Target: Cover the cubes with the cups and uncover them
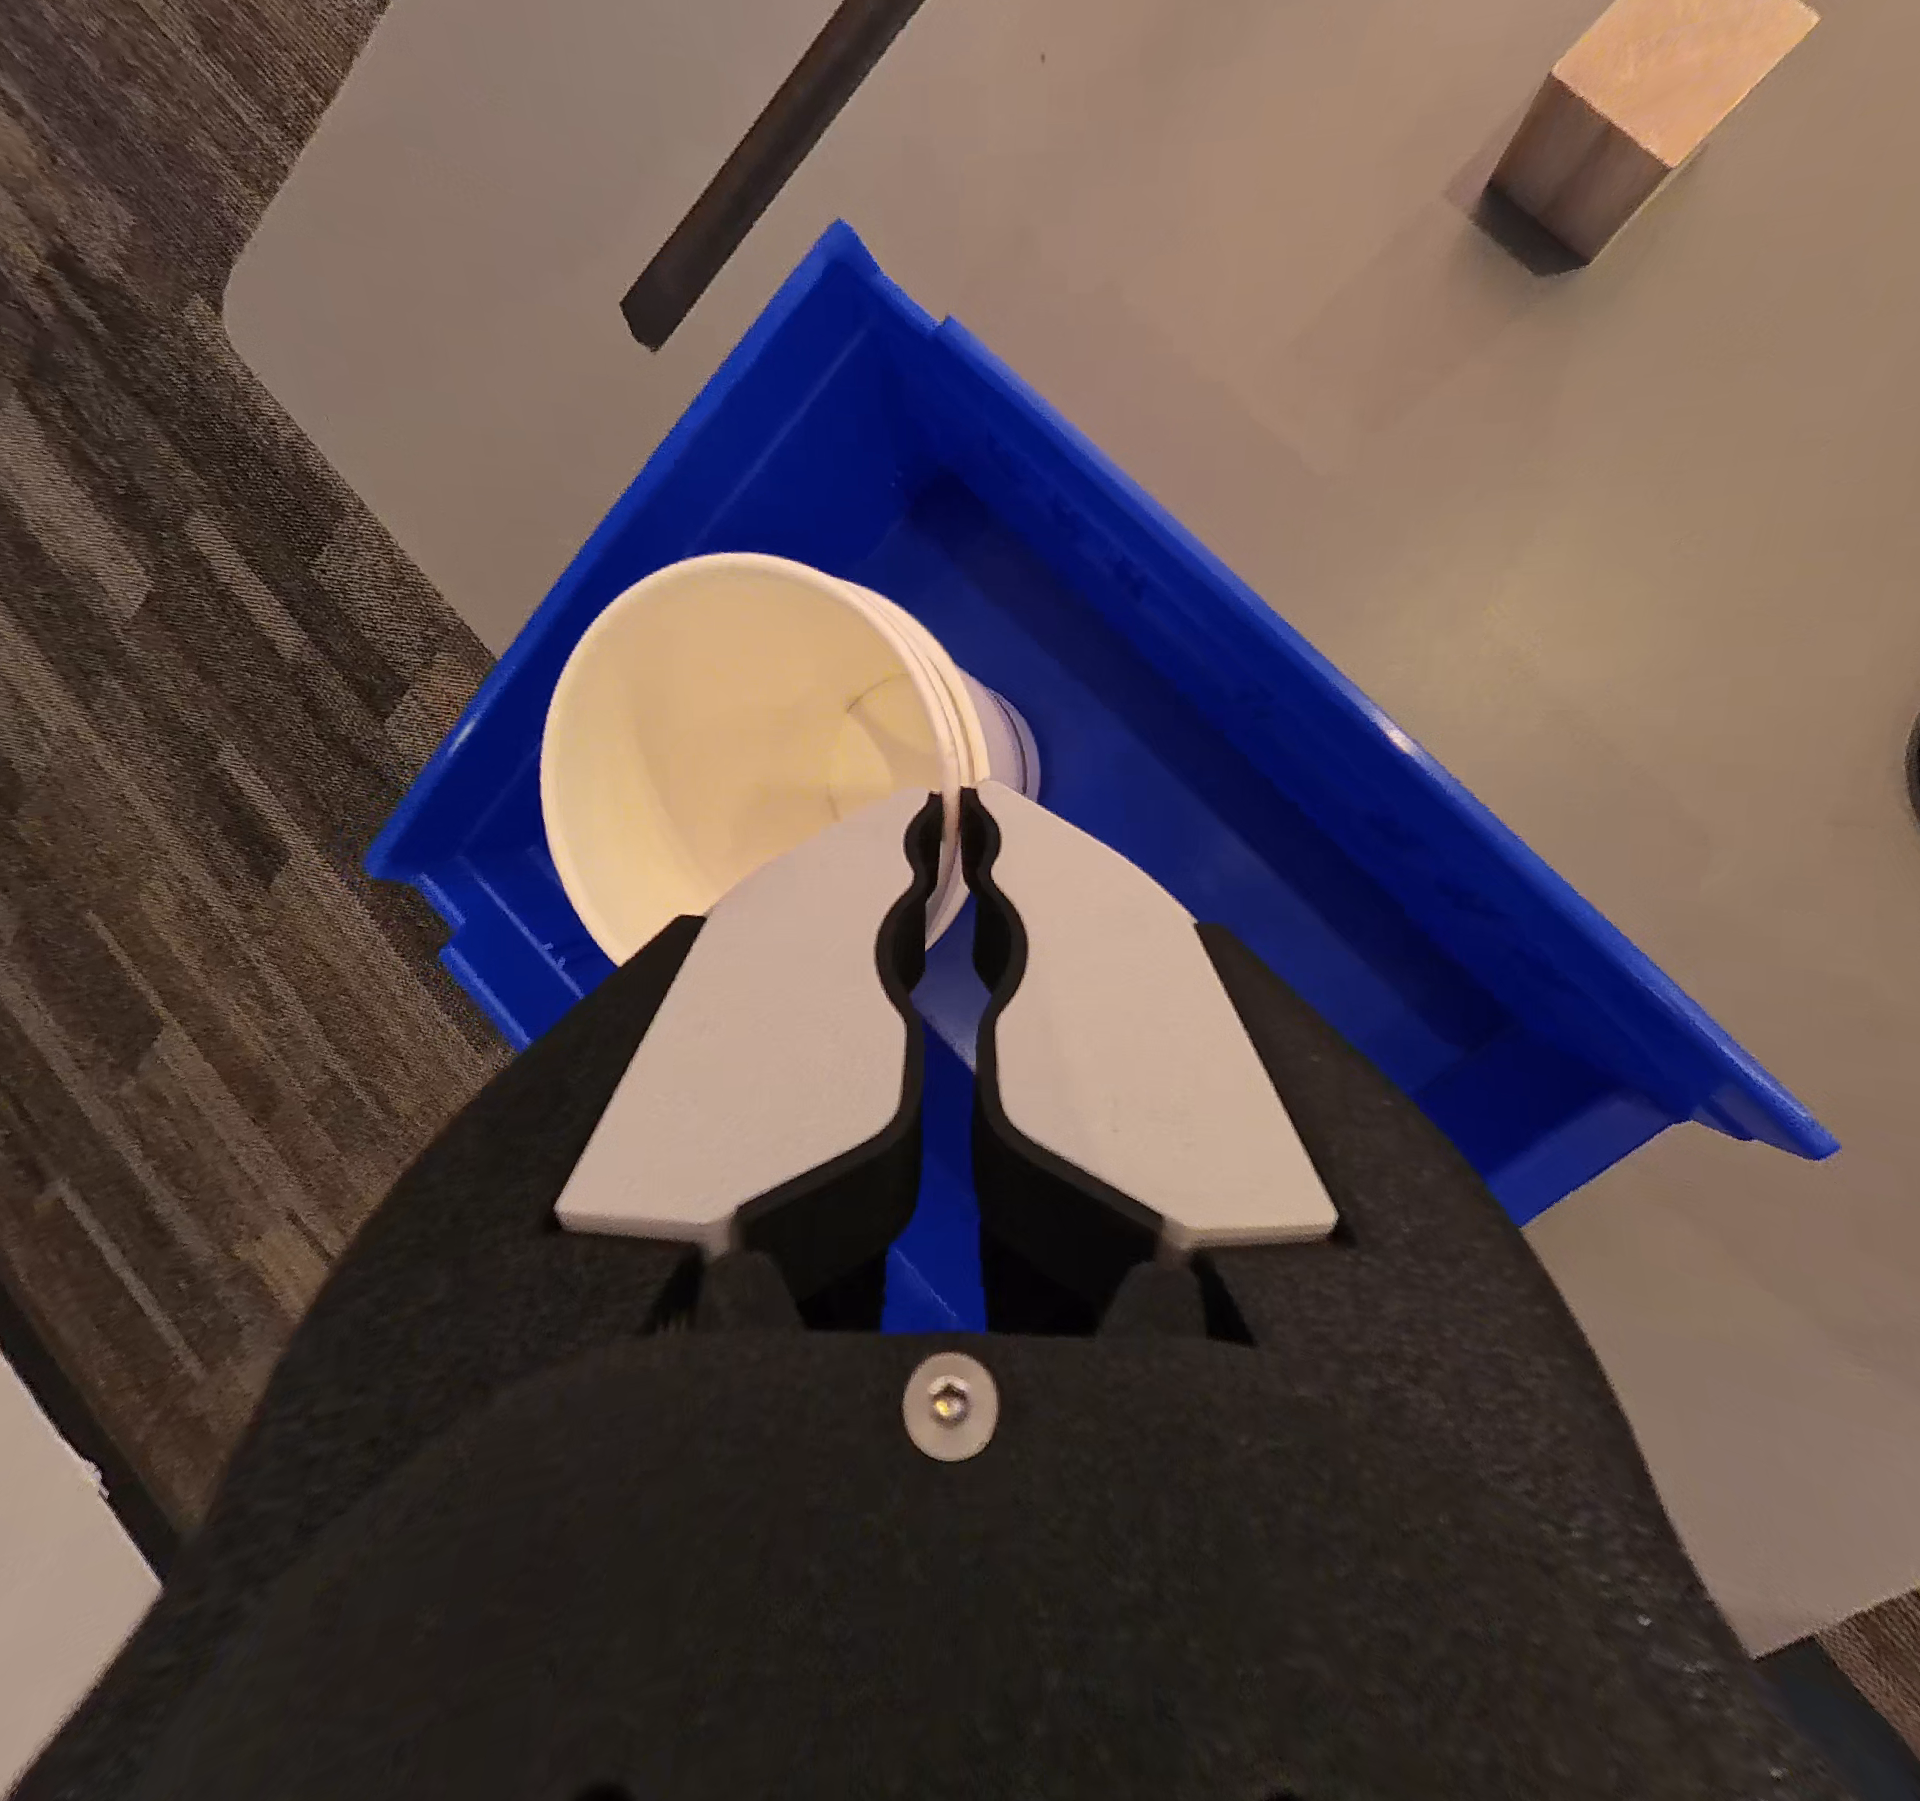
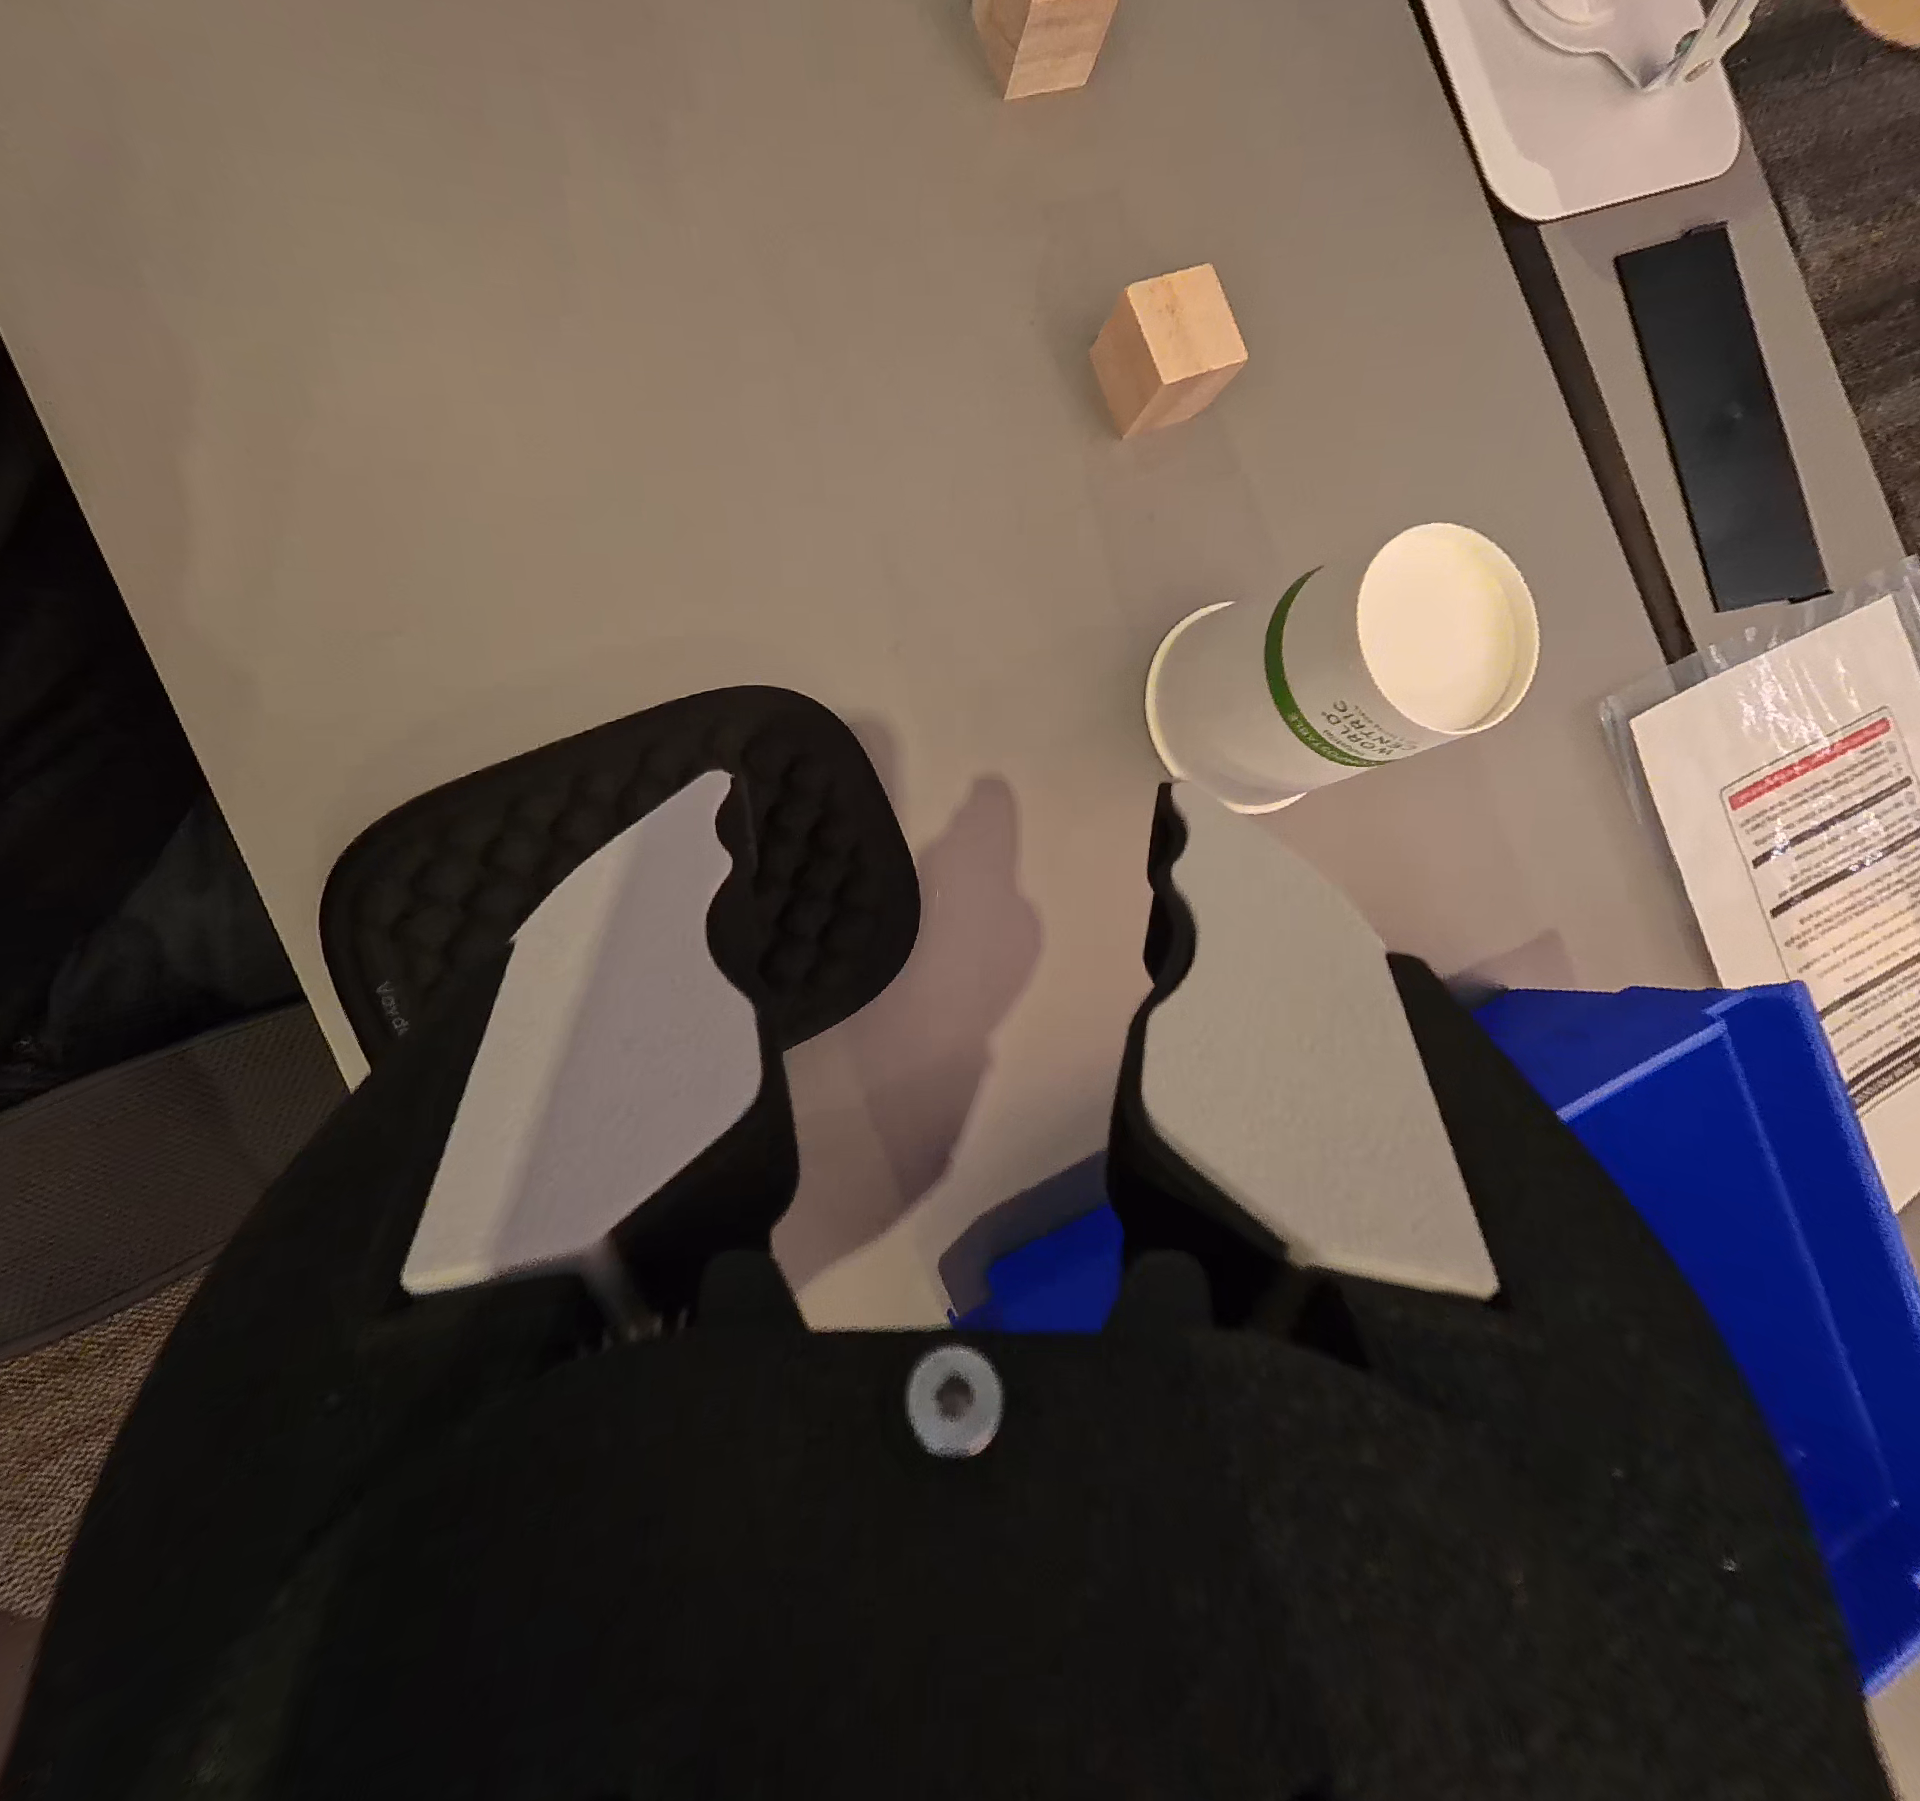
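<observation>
Green lettering with a green band on the side of the white paper cup [image 2: 1320, 681], standing upside down on the surface [image 2: 520, 297]. Small pale brand mark on the black pad [image 2: 821, 868]. Dense black print under a red-framed heading on the bagged white sheet [image 2: 1808, 878].

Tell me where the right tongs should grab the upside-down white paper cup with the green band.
Grip the white paper cup with the green band across its side wall, near the closed base on top, coming from above. It stands mouth-down on the grey table, so the rim can't be pinched. The right tongs are open beside it.
</observation>
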A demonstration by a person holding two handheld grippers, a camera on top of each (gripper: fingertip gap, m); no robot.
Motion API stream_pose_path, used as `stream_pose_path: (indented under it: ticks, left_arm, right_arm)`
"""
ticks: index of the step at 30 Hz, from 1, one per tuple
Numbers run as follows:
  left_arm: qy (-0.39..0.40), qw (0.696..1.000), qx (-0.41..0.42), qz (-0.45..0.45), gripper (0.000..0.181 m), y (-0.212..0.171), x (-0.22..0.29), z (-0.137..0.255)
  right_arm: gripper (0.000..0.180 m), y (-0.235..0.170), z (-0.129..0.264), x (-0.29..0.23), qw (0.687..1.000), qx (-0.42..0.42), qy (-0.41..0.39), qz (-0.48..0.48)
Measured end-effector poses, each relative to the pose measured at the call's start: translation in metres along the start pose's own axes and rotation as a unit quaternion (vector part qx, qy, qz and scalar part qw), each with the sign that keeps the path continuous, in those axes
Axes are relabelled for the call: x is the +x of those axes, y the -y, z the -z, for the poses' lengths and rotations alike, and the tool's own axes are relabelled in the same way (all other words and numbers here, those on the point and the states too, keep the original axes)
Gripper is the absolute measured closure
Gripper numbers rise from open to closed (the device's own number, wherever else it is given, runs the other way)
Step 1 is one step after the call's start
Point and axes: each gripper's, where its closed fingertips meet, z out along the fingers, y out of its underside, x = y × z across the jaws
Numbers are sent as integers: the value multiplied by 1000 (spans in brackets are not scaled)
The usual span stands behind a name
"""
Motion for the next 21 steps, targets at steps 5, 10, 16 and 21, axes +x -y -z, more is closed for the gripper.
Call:
stream_pose_path:
  ticks: [5, 10, 16, 21]
  left_arm:
    - [9, 1000, 1, -10, 178, 2, 0, 8]
    - [12, 1000, 2, -24, 178, 6, 2, 16]
    - [4, 999, -34, -30, 178, -3, 10, 5]
    - [-11, 998, -57, -15, 175, -11, 15, -7]
  right_arm:
    - [107, -1, 0, -1, 1000, 0, 2, 2]
    - [108, -3, 1, -1, 1000, -4, -1, 5]
    - [109, -4, 3, -2, 1000, -4, -2, 6]
    - [110, -10, 5, -4, 1000, -21, -6, 7]
